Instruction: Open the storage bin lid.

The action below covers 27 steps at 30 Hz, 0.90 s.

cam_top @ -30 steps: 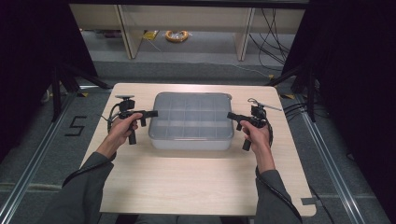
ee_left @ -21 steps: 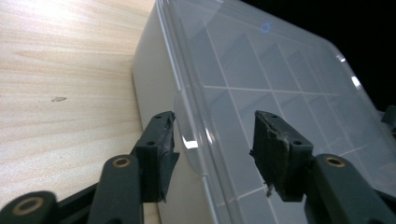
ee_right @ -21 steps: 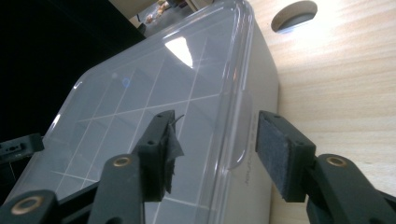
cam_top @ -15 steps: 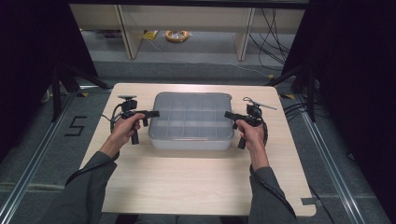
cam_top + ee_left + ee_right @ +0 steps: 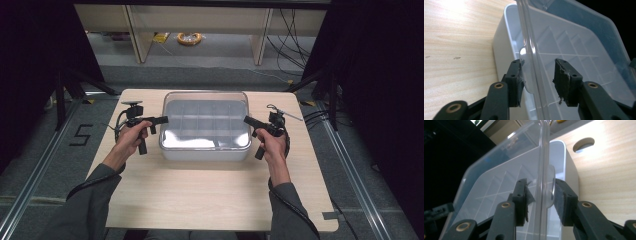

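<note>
Both your grippers, left gripper and right gripper, straddle clear lid edges on white box, jaws parted, not clamped; lift remains.

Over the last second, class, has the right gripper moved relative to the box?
Yes. The right gripper has moved left, inward to the clear box, its fingers now straddling the lid's edge.

A lab or recording rig: a plain wooden table stands between black curtains, metal floor rails run along both sides, a floor marking "5" lies left, and loose cables trail behind.
</note>
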### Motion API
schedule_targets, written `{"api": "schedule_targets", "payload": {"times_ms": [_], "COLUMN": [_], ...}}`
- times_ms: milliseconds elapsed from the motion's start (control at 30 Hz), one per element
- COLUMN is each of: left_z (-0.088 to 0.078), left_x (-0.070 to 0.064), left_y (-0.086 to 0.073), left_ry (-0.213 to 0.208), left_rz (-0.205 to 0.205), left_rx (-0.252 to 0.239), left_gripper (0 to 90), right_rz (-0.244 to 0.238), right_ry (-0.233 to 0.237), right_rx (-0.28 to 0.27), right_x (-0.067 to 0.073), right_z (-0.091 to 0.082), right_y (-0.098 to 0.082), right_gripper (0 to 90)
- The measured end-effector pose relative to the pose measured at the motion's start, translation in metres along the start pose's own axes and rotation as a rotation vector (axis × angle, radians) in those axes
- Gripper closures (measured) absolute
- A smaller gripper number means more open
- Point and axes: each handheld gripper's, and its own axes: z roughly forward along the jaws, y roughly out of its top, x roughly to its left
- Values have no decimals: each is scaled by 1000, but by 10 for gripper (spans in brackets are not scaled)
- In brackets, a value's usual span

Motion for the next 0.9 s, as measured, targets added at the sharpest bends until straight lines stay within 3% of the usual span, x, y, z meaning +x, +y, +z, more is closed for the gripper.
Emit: {"api": "schedule_targets", "payload": {"times_ms": [200,233,367,400,500,533,633,667,767,800,900], "left_z": [-18,-25,-34,-38,-47,-53,-58,-60,-65,-66,-69], "left_x": [-10,-14,-20,-21,-24,-26,-28,-28,-29,-30,-29], "left_y": [6,8,10,9,9,8,8,8,5,4,2], "left_ry": [-26,-31,-41,-45,-52,-62,-65,-66,-76,-74,-70], "left_rz": [29,39,53,57,79,89,90,98,103,97,103], "left_rx": [-39,-53,-69,-71,-76,-83,-90,-81,-74,-78,-70], "left_gripper": [629,633,639,641,647,650,652,652,656,654,653], "right_rz": [21,-8,-15,-54,-24,-76,-39,-66,-56,-82,-76], "right_ry": [30,40,52,60,71,86,95,96,97,104,105], "right_rx": [-21,-37,-48,-62,-58,-78,-68,-75,-64,-72,-58], "right_x": [11,14,20,20,27,28,33,32,36,34,34], "right_z": [-13,-17,-24,-25,-33,-36,-42,-43,-47,-48,-50], "right_y": [6,8,10,11,11,11,10,9,7,5,3], "right_gripper": [690,691,691,691,692,692,695,695,695,696,697]}}
